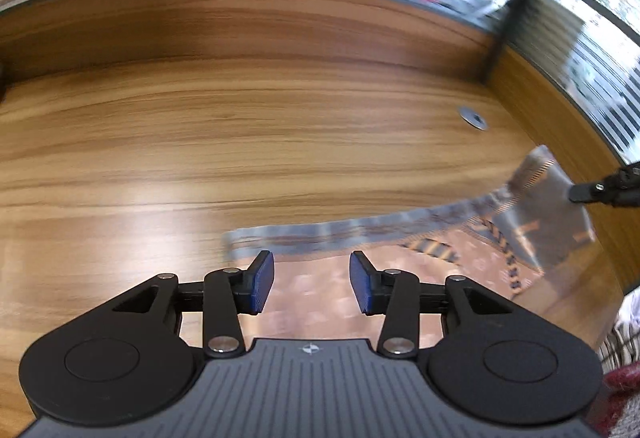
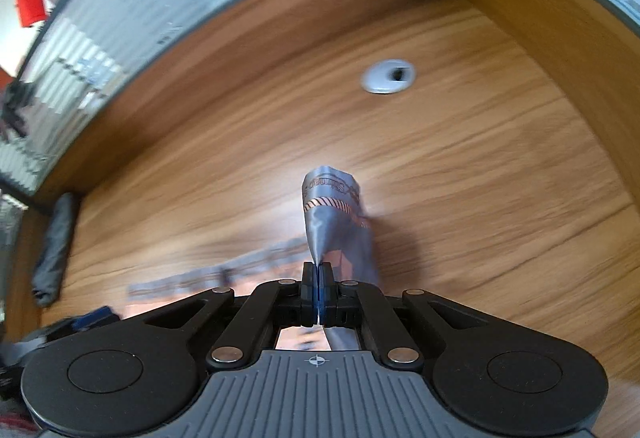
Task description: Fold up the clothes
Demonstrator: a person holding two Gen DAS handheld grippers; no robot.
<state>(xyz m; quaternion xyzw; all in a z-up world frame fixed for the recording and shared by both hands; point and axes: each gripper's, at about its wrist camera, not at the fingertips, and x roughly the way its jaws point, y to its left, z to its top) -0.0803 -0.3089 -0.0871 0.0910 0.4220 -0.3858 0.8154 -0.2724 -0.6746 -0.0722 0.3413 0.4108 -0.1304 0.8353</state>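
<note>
A thin garment [image 1: 440, 238], orange-pink print with a grey patterned border, lies on the wooden table [image 1: 240, 137], blurred in the left wrist view. My left gripper [image 1: 312, 274] hovers over its near edge, blue pads [image 1: 264, 284] apart with nothing between them. At the right edge of that view my right gripper [image 1: 576, 193] holds a grey corner of the garment lifted off the table. In the right wrist view my right gripper [image 2: 319, 270] is shut on that corner of the garment [image 2: 332, 213], which stands up in a cone above the table [image 2: 480, 177].
A silver cable grommet [image 1: 473, 117] [image 2: 388, 76] is set in the tabletop near the back corner. Wooden partition walls close the far and right sides. A dark rolled item [image 2: 54, 250] lies at the left. Other clothes [image 1: 624, 378] are piled at the lower right.
</note>
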